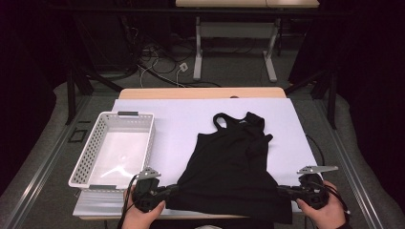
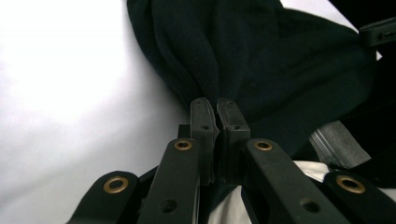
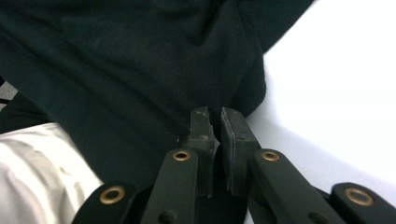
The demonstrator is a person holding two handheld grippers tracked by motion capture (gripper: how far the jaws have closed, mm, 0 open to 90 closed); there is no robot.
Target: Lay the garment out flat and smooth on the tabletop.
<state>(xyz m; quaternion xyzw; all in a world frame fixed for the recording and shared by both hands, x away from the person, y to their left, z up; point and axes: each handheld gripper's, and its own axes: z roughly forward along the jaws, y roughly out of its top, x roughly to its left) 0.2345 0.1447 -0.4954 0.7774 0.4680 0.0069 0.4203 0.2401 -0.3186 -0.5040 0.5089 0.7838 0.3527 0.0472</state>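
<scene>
Centrally, a wooden table topped w/ a white sheet (image 1: 181,119) is seen from the high view, its near edge met by two hands. A black sleeveless fabric top (image 1: 229,162) is laid flat on the sheet, straps toward the far edge, hem at the near edge and partly hanging over it. A white perforated plastic basket (image 1: 90,152) is set on the table's left side, well apart from the top. The hem's left corner is pinched by the left gripper (image 1: 174,189), held in the left hand (image 1: 143,214); in the left gripper view the jaws are clamped together w/ gathered black cloth bunched between them. The hem's right corner is gripped by the right gripper (image 1: 282,191), held in the right hand (image 1: 327,210); in the right gripper view its jaws are pressed nearly together on a fold of the same cloth, white sheet visible beside it.
</scene>
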